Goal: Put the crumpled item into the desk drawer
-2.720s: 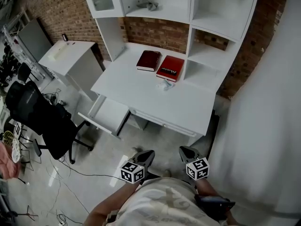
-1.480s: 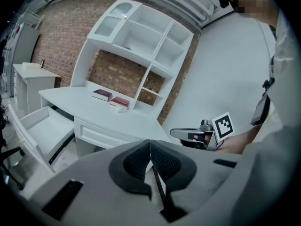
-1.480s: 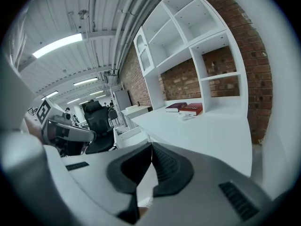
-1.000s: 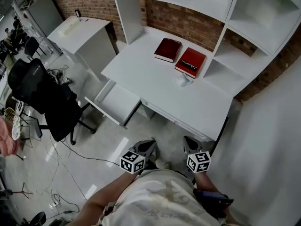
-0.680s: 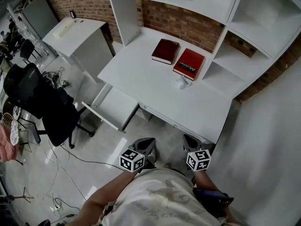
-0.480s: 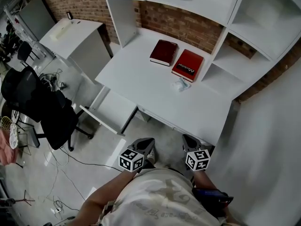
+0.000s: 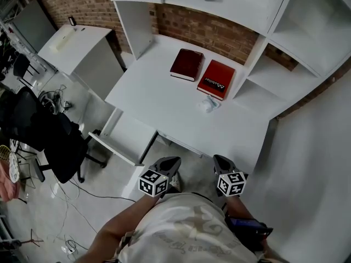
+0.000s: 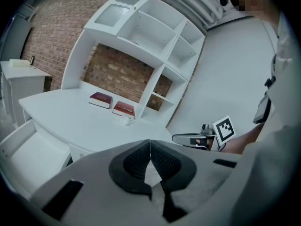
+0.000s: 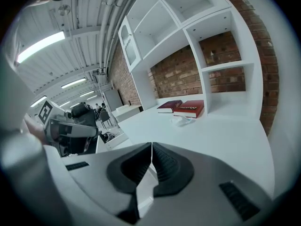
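Two closed books lie side by side at the rear edge of the worktop (image 7: 159, 100), in front of the brick wall (image 7: 219, 34): a dark red book (image 7: 187, 65) on the left and a bright red book (image 7: 216, 79) (white lettering on its cover) just beside it. A black office chair (image 7: 55, 141) stands on the floor off the worktop's left edge, near a white side cabinet (image 7: 77, 43). Cables (image 7: 71, 212) trail across the floor beside the chair.
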{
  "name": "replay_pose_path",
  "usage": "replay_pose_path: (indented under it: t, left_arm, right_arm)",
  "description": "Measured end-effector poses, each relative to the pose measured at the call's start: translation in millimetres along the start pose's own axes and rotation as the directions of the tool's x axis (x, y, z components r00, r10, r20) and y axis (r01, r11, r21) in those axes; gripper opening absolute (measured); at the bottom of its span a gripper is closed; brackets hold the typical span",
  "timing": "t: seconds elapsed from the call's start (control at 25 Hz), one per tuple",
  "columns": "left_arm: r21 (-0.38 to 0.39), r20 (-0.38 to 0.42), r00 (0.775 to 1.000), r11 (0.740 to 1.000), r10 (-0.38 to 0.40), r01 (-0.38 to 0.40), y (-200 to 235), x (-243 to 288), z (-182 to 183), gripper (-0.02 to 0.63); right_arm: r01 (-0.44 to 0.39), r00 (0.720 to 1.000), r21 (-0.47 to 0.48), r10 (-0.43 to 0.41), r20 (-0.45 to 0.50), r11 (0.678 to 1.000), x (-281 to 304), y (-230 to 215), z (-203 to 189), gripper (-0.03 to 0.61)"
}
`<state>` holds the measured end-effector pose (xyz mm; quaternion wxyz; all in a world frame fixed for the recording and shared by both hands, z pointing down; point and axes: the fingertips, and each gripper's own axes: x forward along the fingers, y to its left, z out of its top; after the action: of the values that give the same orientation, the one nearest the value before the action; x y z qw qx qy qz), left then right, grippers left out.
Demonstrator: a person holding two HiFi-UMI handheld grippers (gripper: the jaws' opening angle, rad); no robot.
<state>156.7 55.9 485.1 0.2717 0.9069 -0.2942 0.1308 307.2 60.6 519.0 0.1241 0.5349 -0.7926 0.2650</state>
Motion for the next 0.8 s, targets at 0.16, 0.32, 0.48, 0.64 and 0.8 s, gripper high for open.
replay_pose_path:
  t: [0.16, 0.32, 0.48, 0.64, 0.8]
  left_arm:
    - [0.004, 0.001, 1.000, 1.000, -0.014, 0.014, 15, 3, 12, 0.021]
    - [0.010, 0.003, 0.999, 0.999, -0.033, 0.033, 30, 9, 23, 0.021]
    - [0.021, 0.000, 0.998, 0.998, -0.060, 0.060, 44, 12, 32, 0.021]
    - [0.034, 0.004, 0.997, 0.996, -0.077, 0.076, 58, 12, 44, 0.021]
    - [0.044, 0.013, 0.996, 0.995, -0.090, 0.089, 69, 11, 53, 0.021]
  right_arm:
    - [0.015, 1.000, -0.003, -0.015, 0.009, 1.000, 14, 1, 14, 0.023]
    - [0.035, 0.999, -0.001, -0.035, 0.015, 0.999, 30, 3, 25, 0.024]
    - [0.065, 0.998, -0.005, -0.065, 0.019, 0.998, 39, 5, 32, 0.023]
    - [0.089, 0.996, -0.023, -0.089, 0.022, 0.996, 47, 6, 39, 0.025]
    - [0.112, 0.993, -0.012, -0.111, 0.037, 0.994, 53, 8, 47, 0.025]
